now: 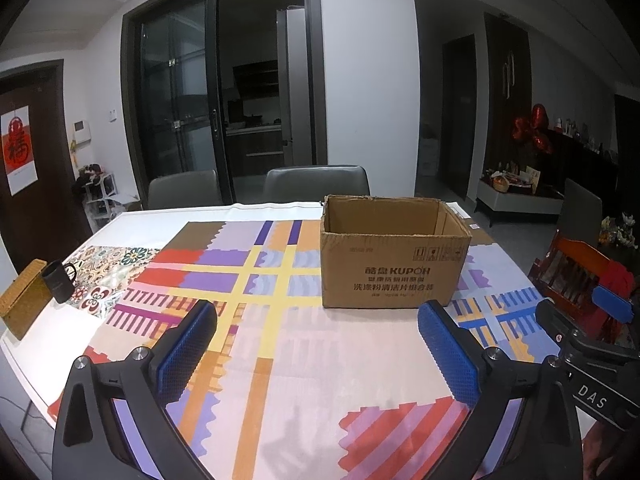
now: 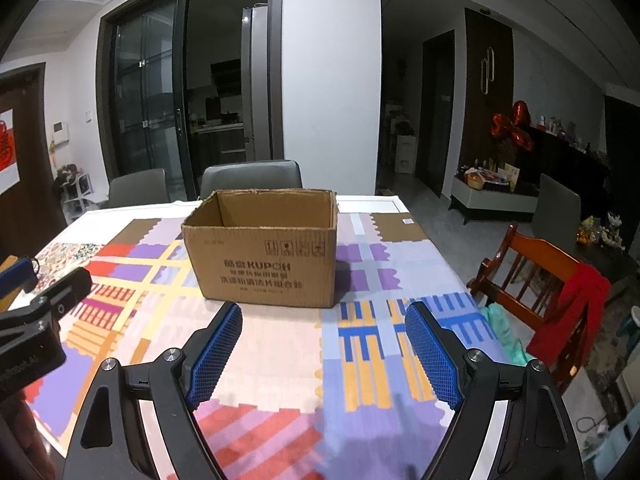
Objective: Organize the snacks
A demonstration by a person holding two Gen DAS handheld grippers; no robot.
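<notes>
An open brown cardboard box [image 1: 394, 258] printed "KUPOH" stands upright on the patterned tablecloth [image 1: 256, 344], beyond both grippers; it also shows in the right wrist view [image 2: 264, 248]. Its inside is hidden from here. My left gripper [image 1: 318, 320] is open and empty, held above the cloth short of the box. My right gripper [image 2: 324, 326] is open and empty, also short of the box. The right gripper shows at the right edge of the left wrist view [image 1: 600, 312]. No snacks are in view.
A black mug [image 1: 60, 286] and a woven box [image 1: 24, 304] sit at the table's left edge. Grey chairs [image 1: 316, 184] stand behind the table. A wooden chair [image 2: 536, 280] with a red cloth stands off the table's right side.
</notes>
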